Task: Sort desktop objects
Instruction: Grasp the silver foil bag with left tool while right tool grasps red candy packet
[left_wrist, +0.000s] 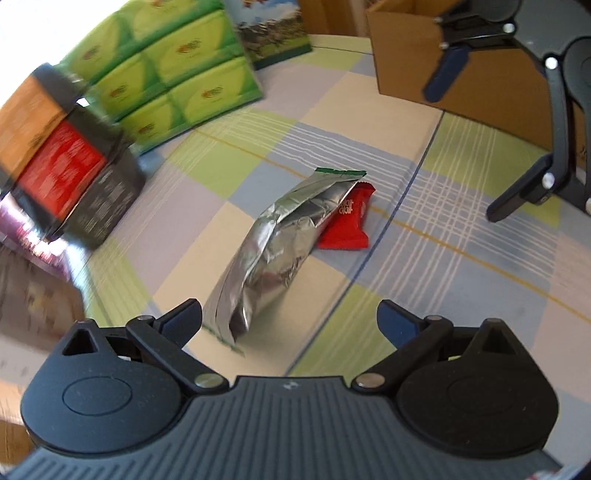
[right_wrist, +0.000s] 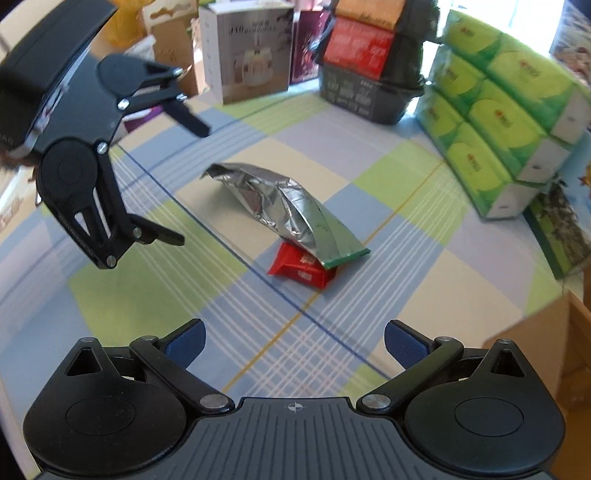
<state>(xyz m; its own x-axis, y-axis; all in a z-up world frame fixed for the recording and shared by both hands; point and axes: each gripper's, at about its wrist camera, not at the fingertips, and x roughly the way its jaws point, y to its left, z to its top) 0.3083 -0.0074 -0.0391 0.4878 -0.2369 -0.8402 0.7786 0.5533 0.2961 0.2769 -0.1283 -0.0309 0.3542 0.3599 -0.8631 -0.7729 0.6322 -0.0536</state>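
Observation:
A crumpled silver foil pouch (left_wrist: 273, 251) (right_wrist: 280, 199) with a green sealed edge lies on the checked tablecloth (left_wrist: 461, 236). Its far end rests on a small red snack packet (left_wrist: 347, 225) (right_wrist: 303, 267). My left gripper (left_wrist: 290, 323) is open, close to the pouch's near end, with nothing between its fingers. It appears in the right wrist view as the left gripper (right_wrist: 190, 181), open above the cloth left of the pouch. My right gripper (right_wrist: 295, 343) is open and empty, short of the red packet. The left wrist view catches the right gripper (left_wrist: 469, 147) at the upper right.
Stacked green tissue packs (left_wrist: 166, 70) (right_wrist: 506, 122) stand behind. A dark basket of orange and red packets (left_wrist: 70, 166) (right_wrist: 369, 66) sits at the left. A cardboard box (left_wrist: 424, 62) stands at the back right. A white product box (right_wrist: 247, 51) is further off.

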